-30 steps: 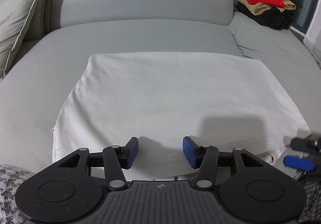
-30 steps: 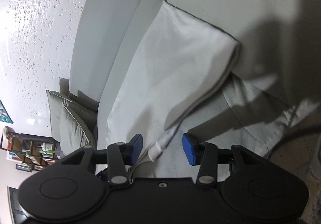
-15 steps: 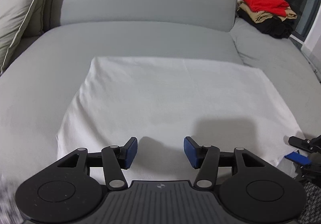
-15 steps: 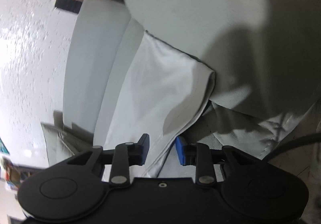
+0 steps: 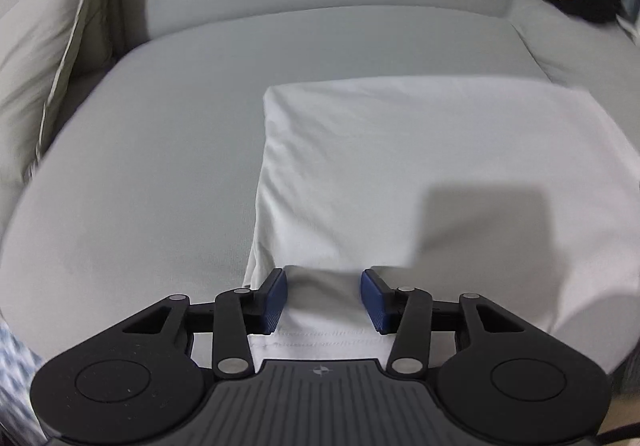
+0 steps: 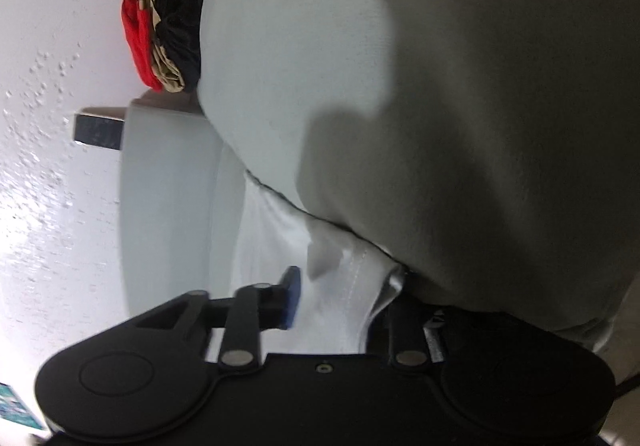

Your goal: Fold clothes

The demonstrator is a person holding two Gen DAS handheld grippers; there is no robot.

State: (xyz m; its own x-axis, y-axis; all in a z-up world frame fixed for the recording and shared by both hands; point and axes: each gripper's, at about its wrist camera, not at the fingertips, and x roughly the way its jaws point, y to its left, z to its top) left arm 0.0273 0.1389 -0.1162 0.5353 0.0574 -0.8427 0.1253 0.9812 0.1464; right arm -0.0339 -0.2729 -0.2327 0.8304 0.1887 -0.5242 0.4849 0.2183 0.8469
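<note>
Left gripper [image 5: 323, 296] level, blue pads spread wide astride hem of white folded cotton garment [image 5: 400, 166]. Right gripper [image 6: 340, 298] rolled sideways, cloth between fingers; closure impossible to tell.

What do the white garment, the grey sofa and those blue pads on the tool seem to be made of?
The white garment looks like thin matte knit cotton: soft creases and a stitched hem. The grey sofa seems upholstered in a matte woven fabric, taut over padding. The blue pads look like textured rubber or plastic, though this is uncertain.
</note>
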